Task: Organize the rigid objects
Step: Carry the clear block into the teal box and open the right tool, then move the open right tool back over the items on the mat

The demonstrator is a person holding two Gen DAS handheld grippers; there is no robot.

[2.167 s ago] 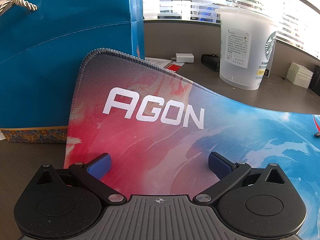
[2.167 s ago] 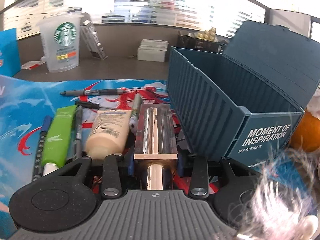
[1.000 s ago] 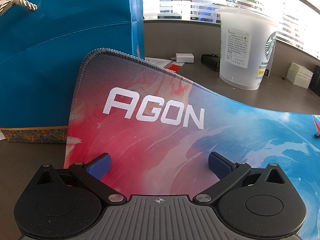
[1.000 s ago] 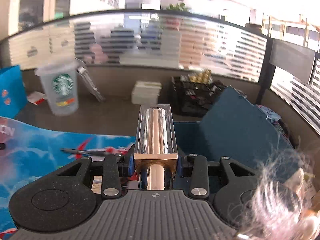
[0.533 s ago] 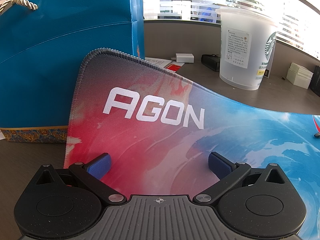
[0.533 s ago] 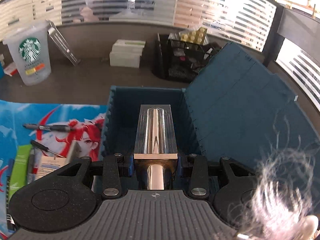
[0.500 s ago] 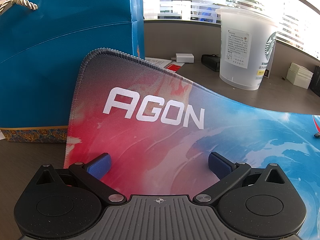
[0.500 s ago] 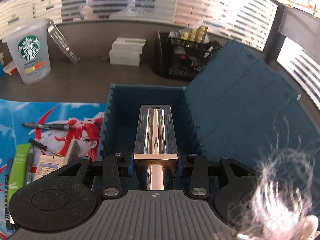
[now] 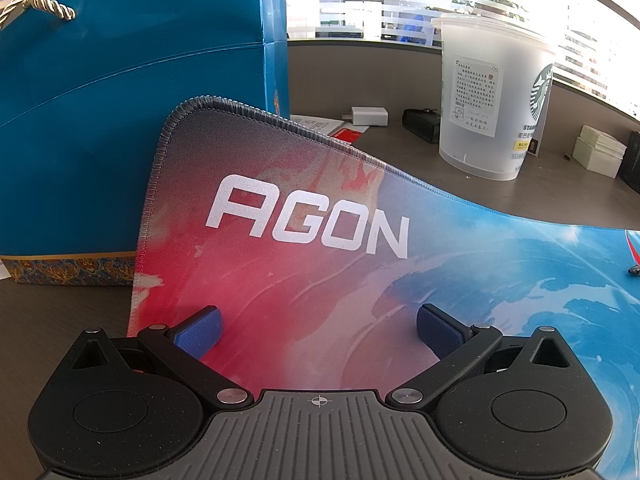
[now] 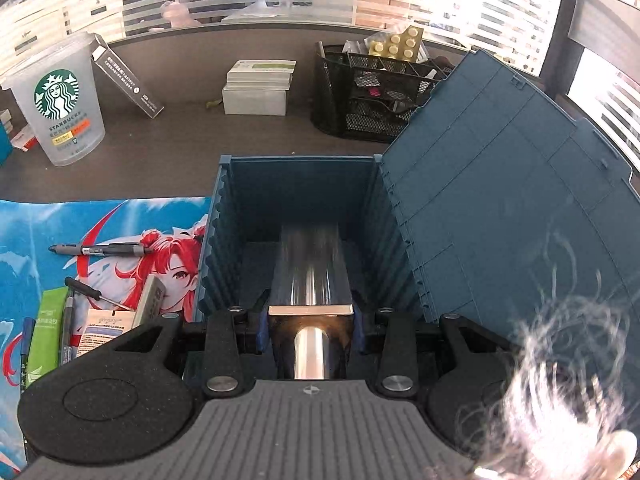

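**A:** Blue fingers on the right gripper (image 10: pixel 311 330) pinch a clear case with a gold tube inside (image 10: pixel 310 280). Pads sit tight on both sides of its near end.

**B:** Where's the case?

**A:** Over the open teal box (image 10: pixel 296 168), pointing down into it. The far end is inside the walls and blurred. Can't tell if it touches the floor of the box. The lid (image 10: pixel 504 184) stands open on the right.

**B:** Left side?

**A:** Left gripper (image 9: pixel 318 330) has its fingers spread wide, nothing between them. It hangs low over the printed mat (image 9: pixel 312 216), whose corner curls up against a blue gift bag (image 9: pixel 120 92).

**B:** What's left out?

**A:** On the mat left of the box: a dark pen (image 10: pixel 100 249), a small screwdriver (image 10: pixel 96 294), a green tube (image 10: pixel 46 336), a beige tube (image 10: pixel 102 330).

**B:** Anything else on the counter (image 10: pixel 168 152)?

**A:** Frosted plastic cup (image 10: pixel 58 100) at far left, white boxes (image 10: pixel 258 88) stacked in the middle, black mesh organiser (image 10: pixel 372 96) behind the teal box.
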